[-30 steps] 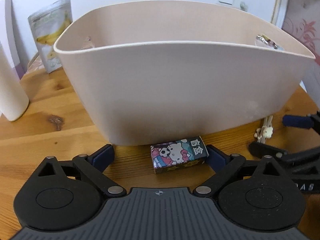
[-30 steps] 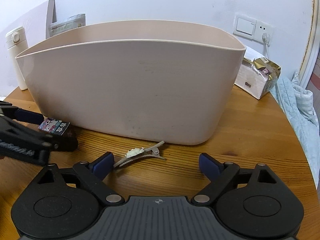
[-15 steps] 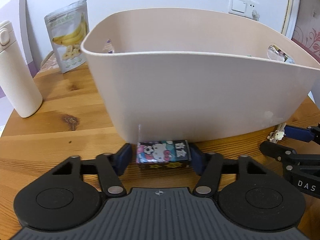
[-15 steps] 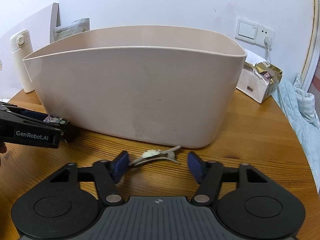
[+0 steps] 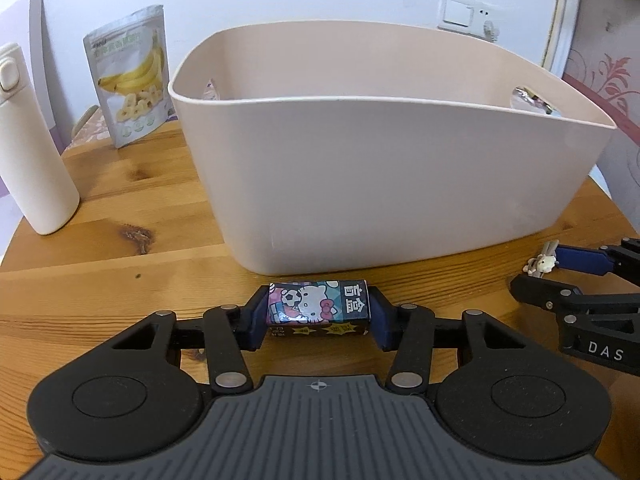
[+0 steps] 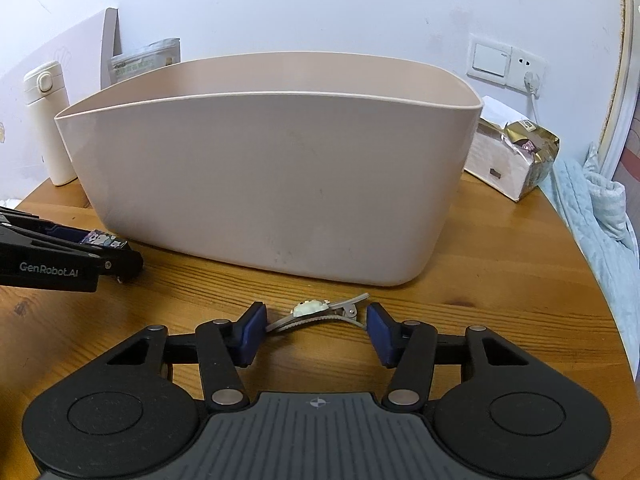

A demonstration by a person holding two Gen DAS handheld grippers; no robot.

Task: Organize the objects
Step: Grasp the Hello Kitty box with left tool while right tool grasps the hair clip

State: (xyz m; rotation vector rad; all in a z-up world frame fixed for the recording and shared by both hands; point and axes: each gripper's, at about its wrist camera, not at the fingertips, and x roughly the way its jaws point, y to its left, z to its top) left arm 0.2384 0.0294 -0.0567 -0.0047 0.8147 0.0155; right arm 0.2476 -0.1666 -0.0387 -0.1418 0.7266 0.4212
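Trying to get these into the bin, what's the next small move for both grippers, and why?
Probably lift both straight up: the left gripper jaws, just closing, pinch the cartoon box; the right gripper brackets the hair clip; both lie below the bin rim.

Tall beige tub (image 5: 384,184) wall directly ahead; open tabletop (image 6: 500,280) alongside.

The worktop (image 5: 120,236) is varnished knotty wood with a soft sheen. The beige tub (image 5: 380,184) looks like smooth, matt plastic. The small printed box (image 5: 318,308) has a glossy wrapper. The hair clip (image 6: 320,312) is bare metal. The banana pouch (image 5: 128,80) is shiny foil, the flask (image 5: 28,152) satin-smooth.
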